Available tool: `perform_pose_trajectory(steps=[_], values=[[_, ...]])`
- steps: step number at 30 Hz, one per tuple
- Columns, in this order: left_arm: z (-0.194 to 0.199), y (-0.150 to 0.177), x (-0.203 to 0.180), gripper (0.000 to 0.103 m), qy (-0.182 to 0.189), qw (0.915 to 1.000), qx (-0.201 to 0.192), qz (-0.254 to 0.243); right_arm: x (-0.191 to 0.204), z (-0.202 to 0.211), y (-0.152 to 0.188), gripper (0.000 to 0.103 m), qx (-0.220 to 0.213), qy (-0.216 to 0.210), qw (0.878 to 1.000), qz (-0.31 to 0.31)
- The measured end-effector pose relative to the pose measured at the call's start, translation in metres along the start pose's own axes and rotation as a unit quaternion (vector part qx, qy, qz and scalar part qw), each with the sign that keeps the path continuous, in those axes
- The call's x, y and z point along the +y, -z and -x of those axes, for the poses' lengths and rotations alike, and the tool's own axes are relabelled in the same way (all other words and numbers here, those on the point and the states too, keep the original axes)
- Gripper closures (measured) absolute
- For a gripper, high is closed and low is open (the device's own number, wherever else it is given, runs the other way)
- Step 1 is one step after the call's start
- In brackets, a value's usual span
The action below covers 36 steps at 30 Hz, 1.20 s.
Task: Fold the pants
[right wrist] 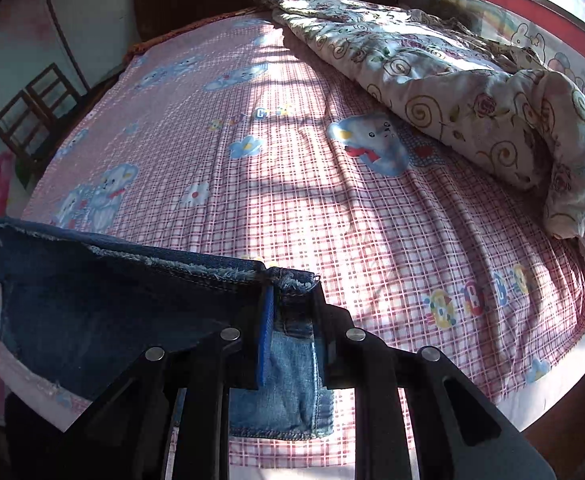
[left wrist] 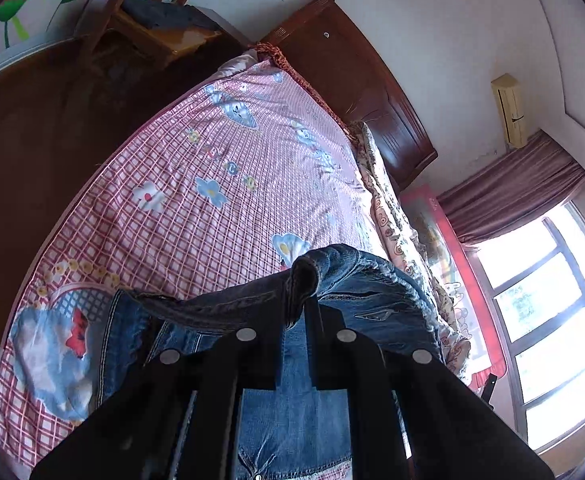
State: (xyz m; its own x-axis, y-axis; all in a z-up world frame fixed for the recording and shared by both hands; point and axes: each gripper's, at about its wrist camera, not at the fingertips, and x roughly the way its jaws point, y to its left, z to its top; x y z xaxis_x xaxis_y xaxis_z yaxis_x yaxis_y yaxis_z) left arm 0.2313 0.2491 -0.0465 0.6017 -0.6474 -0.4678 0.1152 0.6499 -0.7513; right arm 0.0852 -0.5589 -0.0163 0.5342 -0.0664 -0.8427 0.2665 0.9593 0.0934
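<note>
Together, the left gripper (left wrist: pixel 302 300) and right gripper (right wrist: pixel 290 286) each pinched the jeans' (left wrist: pixel 356 280) frayed edge above the checked bedsheet (right wrist: pixel 292 184); keeping both ends level and taut looked wise.

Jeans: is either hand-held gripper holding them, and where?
Both. The left hand-held gripper pinches a bunched fold of the jeans; the right hand-held gripper clamps a frayed hem corner.

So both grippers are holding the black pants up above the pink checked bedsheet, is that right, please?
Not quite: the pants are blue denim, not black, as the right wrist view shows. The left gripper and right gripper do hold them above the pink checked bedsheet.
</note>
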Motion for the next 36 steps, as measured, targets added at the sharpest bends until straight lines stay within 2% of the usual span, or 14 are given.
perform_pose_trajectory(steps=[2,7,11,14,15,19,22,24,25,27,29,31,35,36], values=[[0.008,0.017,0.017,0.095,0.0,0.9998,-0.002,0.02,-0.003,-0.013,0.03,0.086,0.014,0.002,1.0,0.006],[0.007,0.067,0.059,0.091,-0.055,0.9971,0.022,0.047,0.001,-0.051,0.084,0.086,0.05,0.008,0.998,0.03],[0.003,0.096,0.081,0.085,-0.096,0.993,0.038,0.058,-0.005,-0.053,0.097,0.086,0.037,-0.007,0.999,0.006],[0.009,0.109,0.09,0.073,-0.104,0.9909,0.035,0.079,-0.004,-0.05,0.099,0.086,0.047,-0.006,0.999,0.01],[0.013,0.113,0.09,0.068,-0.11,0.99,0.033,0.082,-0.006,-0.047,0.099,0.086,0.05,-0.009,0.999,0.003],[0.028,0.123,0.095,0.062,-0.128,0.9856,0.024,0.108,-0.025,-0.032,0.107,0.08,0.055,-0.052,0.992,-0.101],[0.04,0.135,0.096,0.052,-0.134,0.9836,0.015,0.12,-0.048,-0.028,0.125,0.08,0.055,-0.109,0.966,-0.228],[0.045,0.145,0.093,0.05,-0.13,0.9839,0.015,0.122,-0.059,-0.029,0.14,0.064,0.042,-0.151,0.938,-0.308],[0.047,0.15,0.091,0.048,-0.126,0.984,0.015,0.125,-0.06,-0.029,0.146,0.063,0.037,-0.171,0.927,-0.333],[0.048,0.16,0.085,0.034,-0.128,0.9836,0.015,0.126,-0.058,-0.03,0.155,0.063,0.026,-0.197,0.907,-0.37],[0.047,0.167,0.078,0.026,-0.133,0.984,0.018,0.117,-0.057,-0.031,0.162,0.063,0.006,-0.236,0.879,-0.414],[0.047,0.173,0.073,0.023,-0.127,0.9848,0.02,0.116,-0.054,-0.034,0.163,0.055,-0.002,-0.269,0.853,-0.448],[0.046,0.178,0.068,0.02,-0.106,0.9859,0.014,0.129,-0.043,-0.047,0.149,0.055,-0.008,-0.285,0.838,-0.465],[0.045,0.176,0.068,0.018,-0.107,0.9855,0.01,0.131,-0.041,-0.049,0.144,0.055,-0.011,-0.279,0.839,-0.467]])
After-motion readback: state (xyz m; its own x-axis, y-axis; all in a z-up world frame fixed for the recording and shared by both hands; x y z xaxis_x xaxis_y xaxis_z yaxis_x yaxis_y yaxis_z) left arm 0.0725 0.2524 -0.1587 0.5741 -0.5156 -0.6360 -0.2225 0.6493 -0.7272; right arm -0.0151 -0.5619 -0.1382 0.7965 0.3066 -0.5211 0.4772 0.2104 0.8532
